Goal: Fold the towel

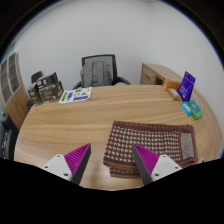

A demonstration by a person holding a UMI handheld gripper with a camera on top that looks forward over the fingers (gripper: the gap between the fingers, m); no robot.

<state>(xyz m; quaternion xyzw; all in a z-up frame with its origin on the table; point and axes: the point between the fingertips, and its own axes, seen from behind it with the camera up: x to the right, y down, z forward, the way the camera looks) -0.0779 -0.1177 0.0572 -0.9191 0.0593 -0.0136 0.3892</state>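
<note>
A: Viewing from the gripper camera: state the gripper [112, 165] condition.

B: Fingers are spread wide apart, magenta pads [76, 157] facing inward, nothing held.

A: Towel location?

B: The brown patterned woven towel [147, 143] lies flat on the round wooden tabletop [70, 125], just ahead of and between the fingers. A purple box [187, 85] and black mesh office chair [101, 72] are beyond.

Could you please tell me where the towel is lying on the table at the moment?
In the gripper view, the brown patterned towel lies flat on the wooden table, near its front edge, just ahead of the open gripper, extending toward its right finger.
</note>
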